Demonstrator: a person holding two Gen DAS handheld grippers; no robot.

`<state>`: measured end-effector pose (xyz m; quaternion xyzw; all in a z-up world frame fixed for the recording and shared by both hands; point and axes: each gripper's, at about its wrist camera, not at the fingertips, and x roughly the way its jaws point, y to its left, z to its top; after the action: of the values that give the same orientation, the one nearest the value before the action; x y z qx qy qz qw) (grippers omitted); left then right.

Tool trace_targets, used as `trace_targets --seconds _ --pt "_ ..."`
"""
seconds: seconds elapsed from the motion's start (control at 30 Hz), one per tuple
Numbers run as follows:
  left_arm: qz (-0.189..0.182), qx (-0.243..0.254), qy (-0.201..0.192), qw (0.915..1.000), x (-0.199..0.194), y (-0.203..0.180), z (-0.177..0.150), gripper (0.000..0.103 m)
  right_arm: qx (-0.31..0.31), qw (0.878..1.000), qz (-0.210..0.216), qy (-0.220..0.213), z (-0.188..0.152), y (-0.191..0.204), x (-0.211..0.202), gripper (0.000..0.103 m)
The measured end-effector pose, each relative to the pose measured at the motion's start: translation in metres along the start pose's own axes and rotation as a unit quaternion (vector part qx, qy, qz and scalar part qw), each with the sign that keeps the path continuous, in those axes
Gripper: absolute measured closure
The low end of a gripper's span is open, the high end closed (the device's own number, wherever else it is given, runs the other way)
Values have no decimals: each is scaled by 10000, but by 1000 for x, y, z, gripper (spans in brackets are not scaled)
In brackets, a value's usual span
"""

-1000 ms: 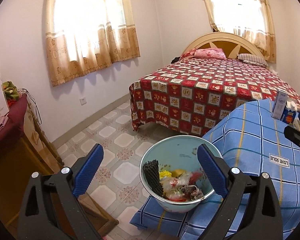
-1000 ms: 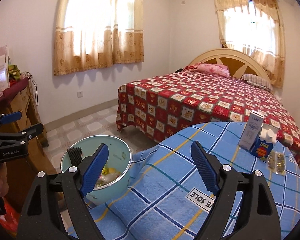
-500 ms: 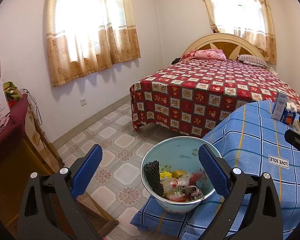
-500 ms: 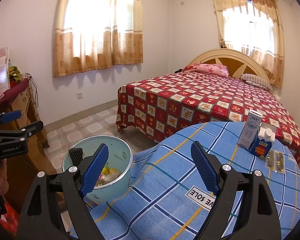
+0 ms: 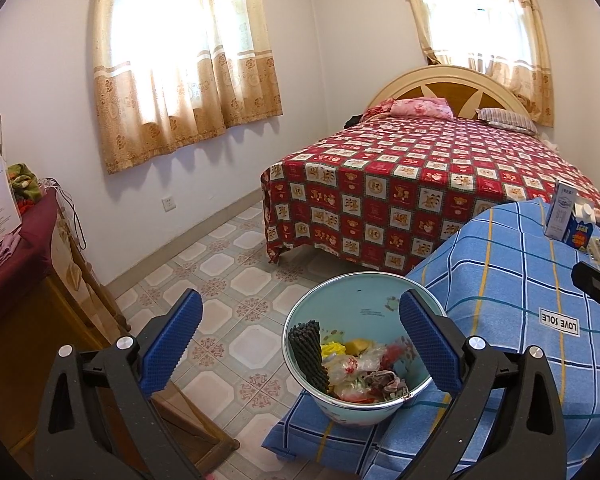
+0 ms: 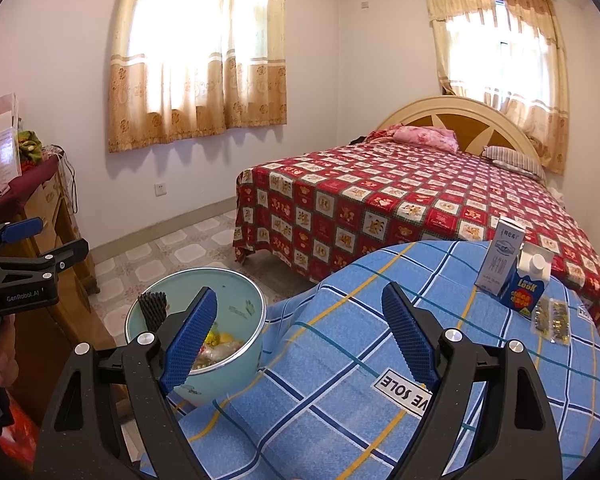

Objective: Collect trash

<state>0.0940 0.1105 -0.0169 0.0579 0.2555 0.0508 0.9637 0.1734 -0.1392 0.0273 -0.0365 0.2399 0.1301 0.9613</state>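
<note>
A pale blue bowl (image 5: pixel 360 300) (image 6: pixel 240 304) rests on a low fold of the blue checked cloth (image 5: pixel 500 280). It holds crumpled wrappers (image 5: pixel 356 368), plastic bits and a black ribbed piece (image 5: pixel 308 352). My left gripper (image 5: pixel 300 298) is open just before the bowl with nothing between its fingers. My right gripper (image 6: pixel 299 290) is open above the cloth-covered table (image 6: pixel 340 360), also with nothing in it. At the table's far right stand a white carton (image 6: pixel 500 260) (image 5: pixel 560 212) and a blue carton (image 6: pixel 526 290), with blister packs (image 6: pixel 550 316) beside them.
A bed with a red patterned cover (image 5: pixel 420 184) fills the back right. A wooden cabinet (image 5: pixel 28 300) with a maroon top and papers stands at the left. Tiled floor (image 5: pixel 228 272) lies between them. A hand (image 6: pixel 0 364) holds the left gripper's handle.
</note>
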Motion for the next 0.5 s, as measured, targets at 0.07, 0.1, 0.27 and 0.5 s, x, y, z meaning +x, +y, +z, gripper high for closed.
trace_targets --seconds 0.07,0.1,0.27,0.5 --pt "-2 -2 2 10000 0 0 -1 6 -9 10000 -8 -2 0 0 -1 20" --pt "1 -3 7 10000 0 1 -1 6 -1 10000 -4 3 -1 0 0 20" --pt "6 -7 23 10000 1 1 -2 6 -6 10000 -1 21 -3 2 -1 20" --pt "51 10 33 10000 3 0 -6 6 -10 10000 -1 26 -4 3 0 20"
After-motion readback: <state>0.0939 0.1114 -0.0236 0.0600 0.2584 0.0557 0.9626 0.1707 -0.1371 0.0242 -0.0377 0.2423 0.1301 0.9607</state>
